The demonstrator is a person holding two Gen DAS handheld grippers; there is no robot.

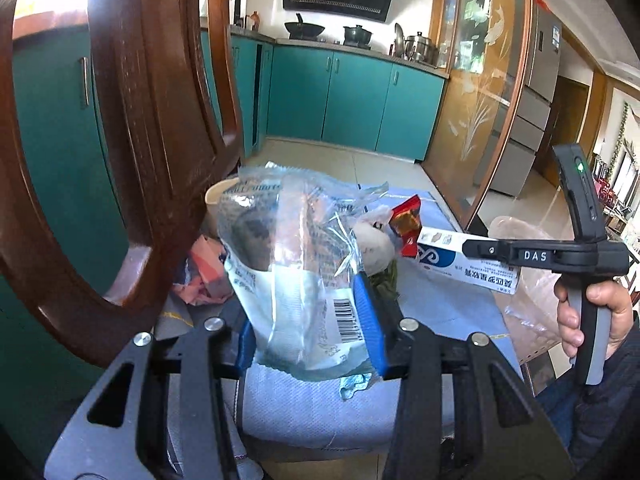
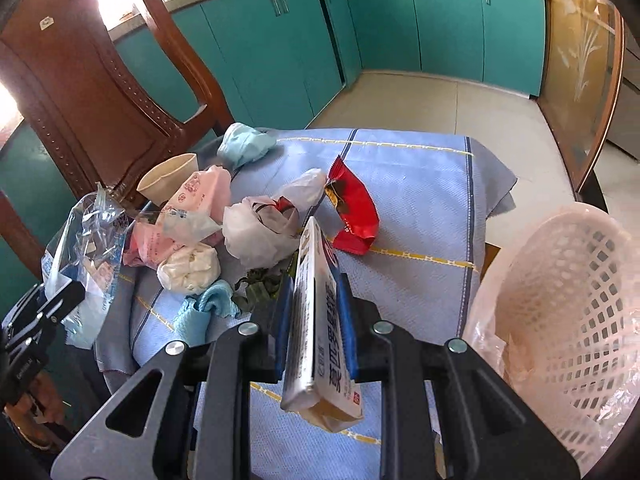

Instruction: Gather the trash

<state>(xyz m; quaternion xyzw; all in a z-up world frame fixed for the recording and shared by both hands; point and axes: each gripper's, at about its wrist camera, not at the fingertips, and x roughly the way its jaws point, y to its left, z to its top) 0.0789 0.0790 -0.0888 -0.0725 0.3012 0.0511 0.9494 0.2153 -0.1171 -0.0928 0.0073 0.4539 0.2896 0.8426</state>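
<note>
**Both claws hold trash over the blue cloth**

Left gripper [image 1: 312,320] pinches a clear barcoded plastic bag [image 1: 296,256]. Right gripper [image 2: 314,320], lettered "DAS", clamps a white carton [image 2: 316,320] printed with Chinese text. The lined pink basket [image 2: 560,320] stands right, contents unseen

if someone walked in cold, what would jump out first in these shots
Both grippers are full: the left gripper is shut on a clear plastic bag, and the right gripper is shut on a white box. Behind them, trash is heaped on the blue cloth, with a red wrapper the brightest piece. A pale basket lined with plastic waits at the right edge.
</note>
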